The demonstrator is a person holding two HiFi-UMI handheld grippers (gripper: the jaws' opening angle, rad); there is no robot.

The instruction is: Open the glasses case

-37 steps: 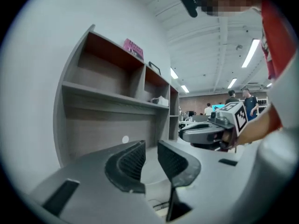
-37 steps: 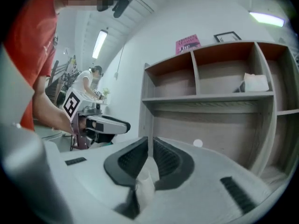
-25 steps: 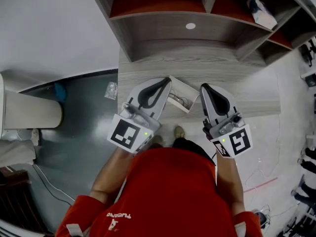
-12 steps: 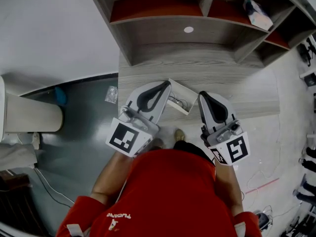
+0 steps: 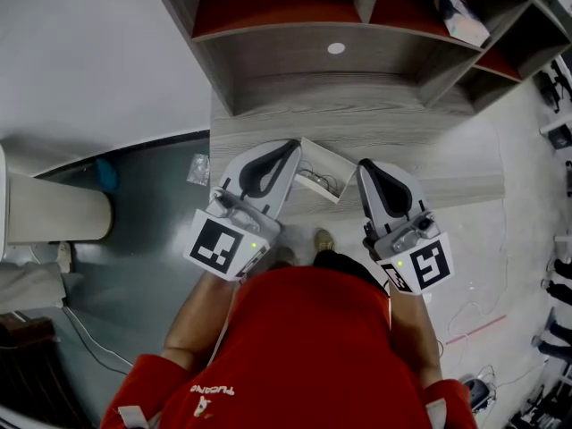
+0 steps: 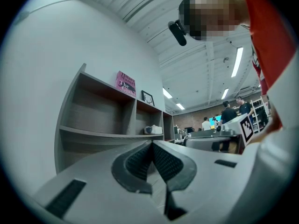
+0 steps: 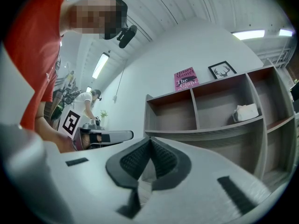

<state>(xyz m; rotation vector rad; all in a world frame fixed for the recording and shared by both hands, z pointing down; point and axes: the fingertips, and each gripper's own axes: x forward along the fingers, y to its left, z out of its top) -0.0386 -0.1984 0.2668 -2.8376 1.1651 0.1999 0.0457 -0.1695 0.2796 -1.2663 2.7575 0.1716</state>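
In the head view a white rectangular glasses case (image 5: 332,163) lies open on the wood-grain desk (image 5: 420,141), with thin dark-framed glasses showing inside it. My left gripper (image 5: 292,144) hovers at the case's left end and my right gripper (image 5: 363,164) at its right end. I cannot tell whether either one touches the case. Both are shut with nothing between the jaws. In the left gripper view the left gripper (image 6: 152,143) has its ribbed pads pressed together. The right gripper (image 7: 150,139) looks the same in the right gripper view. Neither gripper view shows the case.
A grey shelf unit (image 5: 313,70) with red back panels rises behind the desk. A white bundle (image 5: 460,18) lies on its upper right shelf. Left of the desk are dark floor, a small plastic bag (image 5: 198,170) and a pale cylinder (image 5: 54,213). People stand far off (image 6: 229,112).
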